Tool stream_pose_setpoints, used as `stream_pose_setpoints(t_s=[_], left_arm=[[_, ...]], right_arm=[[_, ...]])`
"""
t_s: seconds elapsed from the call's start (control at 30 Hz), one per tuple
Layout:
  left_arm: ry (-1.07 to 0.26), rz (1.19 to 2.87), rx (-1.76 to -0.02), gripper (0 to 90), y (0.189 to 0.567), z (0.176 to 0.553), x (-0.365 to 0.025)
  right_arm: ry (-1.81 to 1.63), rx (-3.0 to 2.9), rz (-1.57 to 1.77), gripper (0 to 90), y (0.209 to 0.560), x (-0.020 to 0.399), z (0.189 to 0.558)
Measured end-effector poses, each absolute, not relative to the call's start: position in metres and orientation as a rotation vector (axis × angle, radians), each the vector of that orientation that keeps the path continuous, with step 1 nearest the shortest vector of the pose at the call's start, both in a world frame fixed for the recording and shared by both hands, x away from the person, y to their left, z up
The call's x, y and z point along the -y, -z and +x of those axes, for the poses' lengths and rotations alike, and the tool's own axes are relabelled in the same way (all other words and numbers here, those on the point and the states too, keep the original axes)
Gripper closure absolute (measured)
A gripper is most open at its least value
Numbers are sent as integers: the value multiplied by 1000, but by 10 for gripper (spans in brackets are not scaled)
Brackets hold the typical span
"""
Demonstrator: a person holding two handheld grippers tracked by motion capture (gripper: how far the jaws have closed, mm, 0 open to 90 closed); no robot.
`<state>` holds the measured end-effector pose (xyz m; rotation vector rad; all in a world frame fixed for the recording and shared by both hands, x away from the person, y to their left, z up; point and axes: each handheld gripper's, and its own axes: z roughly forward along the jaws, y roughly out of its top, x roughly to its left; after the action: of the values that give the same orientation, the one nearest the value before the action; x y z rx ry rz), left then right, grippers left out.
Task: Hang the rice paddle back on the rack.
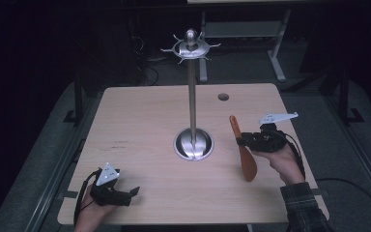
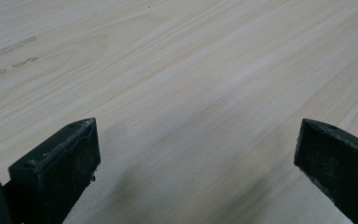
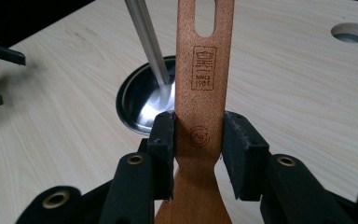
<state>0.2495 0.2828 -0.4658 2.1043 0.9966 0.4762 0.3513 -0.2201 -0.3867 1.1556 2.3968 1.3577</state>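
Observation:
An orange-brown wooden spatula (image 1: pixel 244 153) is held at the right of the table, handle end up and away, blade toward the person. My right gripper (image 1: pixel 241 141) is shut on its handle; in the right gripper view the pads clamp both edges of the spatula (image 3: pixel 200 93) just below its hanging slot. A steel utensil stand (image 1: pixel 192 87), with a round base, a tall pole and a hooked crown, rises at the table's centre. Its pole and base (image 3: pixel 142 100) lie just beyond the spatula. My left gripper (image 1: pixel 134 192) rests open near the front left edge, with bare wood between its jaws (image 2: pixel 196 154).
The light wooden table (image 1: pixel 140 121) has a round cable hole (image 1: pixel 223 96) at the back right, also seen in the right gripper view as the hole (image 3: pixel 352 32). Dark floor and desk legs lie beyond the far edge.

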Motion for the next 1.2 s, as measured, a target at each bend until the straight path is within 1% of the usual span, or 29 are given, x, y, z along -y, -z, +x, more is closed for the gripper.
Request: stream_pose_setpoints(t_s=[0.57, 1.2], left_arm=[[-477, 2102, -997, 0, 466, 249, -283], [-475, 2097, -995, 0, 466, 250, -282]], right_arm=[[-1524, -2295, 1076, 648, 370, 227, 342], [-1757, -2131, 888, 648, 333, 219, 330]])
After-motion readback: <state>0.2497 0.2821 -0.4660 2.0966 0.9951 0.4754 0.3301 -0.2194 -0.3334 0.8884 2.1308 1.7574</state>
